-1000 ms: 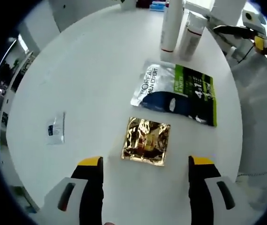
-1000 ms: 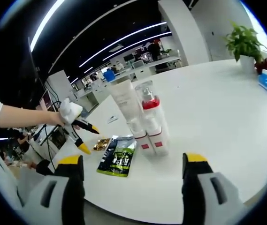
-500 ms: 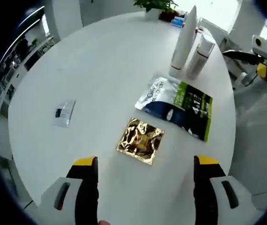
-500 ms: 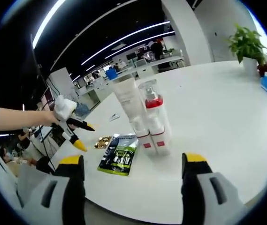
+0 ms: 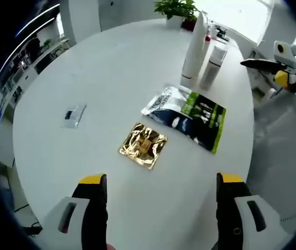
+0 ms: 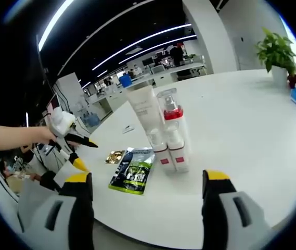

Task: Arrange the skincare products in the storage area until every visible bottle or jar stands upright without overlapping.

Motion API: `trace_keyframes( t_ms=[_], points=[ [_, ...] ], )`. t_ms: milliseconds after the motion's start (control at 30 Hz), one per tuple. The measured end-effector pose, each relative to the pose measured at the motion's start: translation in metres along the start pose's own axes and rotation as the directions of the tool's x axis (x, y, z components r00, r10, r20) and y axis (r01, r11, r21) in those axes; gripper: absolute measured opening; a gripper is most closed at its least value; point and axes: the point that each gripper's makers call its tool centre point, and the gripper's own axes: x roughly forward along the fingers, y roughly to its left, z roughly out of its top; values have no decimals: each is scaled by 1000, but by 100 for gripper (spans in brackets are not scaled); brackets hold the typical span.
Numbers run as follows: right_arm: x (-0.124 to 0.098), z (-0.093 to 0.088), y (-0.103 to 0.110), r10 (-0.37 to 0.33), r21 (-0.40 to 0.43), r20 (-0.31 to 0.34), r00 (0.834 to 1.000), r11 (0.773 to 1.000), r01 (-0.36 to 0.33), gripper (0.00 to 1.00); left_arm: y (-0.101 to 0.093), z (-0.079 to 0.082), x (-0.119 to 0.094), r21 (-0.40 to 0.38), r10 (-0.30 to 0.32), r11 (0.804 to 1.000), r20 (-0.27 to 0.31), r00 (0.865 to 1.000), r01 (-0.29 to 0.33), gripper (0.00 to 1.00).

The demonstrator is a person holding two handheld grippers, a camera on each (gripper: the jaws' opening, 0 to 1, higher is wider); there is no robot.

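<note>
Both tongs gape empty: white tube (image 6: 146, 119) and pump bottle (image 6: 172, 130) stand upright, touching, on table (image 6: 241, 120), dead ahead of right gripper (image 6: 146, 179) (nearer), well beyond left gripper (image 5: 161, 182).

Bare table (image 5: 85, 67) left of sachets; bottles (image 6: 163, 130) crowd right edge.

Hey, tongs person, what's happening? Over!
Both tongs open, empty. Tube and bottle upright, side by side. Sachets flat nearby.
</note>
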Motion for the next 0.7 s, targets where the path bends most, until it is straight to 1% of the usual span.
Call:
trace_keyframes(
  t_ms=[67, 100, 133, 167, 200, 267, 400, 467, 533, 700],
  points=[
    [0, 0, 1, 3, -2, -1, 1000, 1000, -3, 87, -3, -1, -3, -22, 15, 1000, 21, 1000, -15, 88],
    [0, 0, 1, 4, -3, -1, 1000, 1000, -4, 87, -2, 0, -4, -39, 34, 999, 36, 999, -33, 90],
    [0, 0, 1, 4, -4, 1, 1000, 1000, -4, 87, 1, 2, -6, -61, 72, 996, 68, 995, -68, 92],
    [0, 0, 1, 4, -5, 2, 1000, 1000, -4, 87, 1, 3, -7, -75, 87, 994, 88, 992, -81, 94],
    [0, 0, 1, 4, -5, 3, 1000, 1000, -4, 87, 0, 4, -9, -105, 105, 990, 112, 988, -93, 94],
    [0, 0, 1, 5, -4, 4, 1000, 1000, -5, 87, -3, 3, -12, -135, 118, 986, 136, 984, -100, 95],
    [0, 0, 2, 11, -7, 1, 1000, 1000, -11, 87, -9, -7, -14, -156, 126, 982, 130, 983, -106, 94],
    [0, 0, 2, 13, -9, 1, 1000, 1000, -13, 87, -10, -8, -16, -192, 148, 974, 146, 978, -119, 95],
    [0, 0, 2, 14, -7, 1, 1000, 1000, -14, 87, -13, -8, -17, -221, 157, 968, 169, 973, -118, 94],
    [0, -1, 3, 16, -7, -3, 1000, 1000, -16, 87, -18, -18, -19, -253, 197, 956, 169, 966, -151, 95]
  ],
)
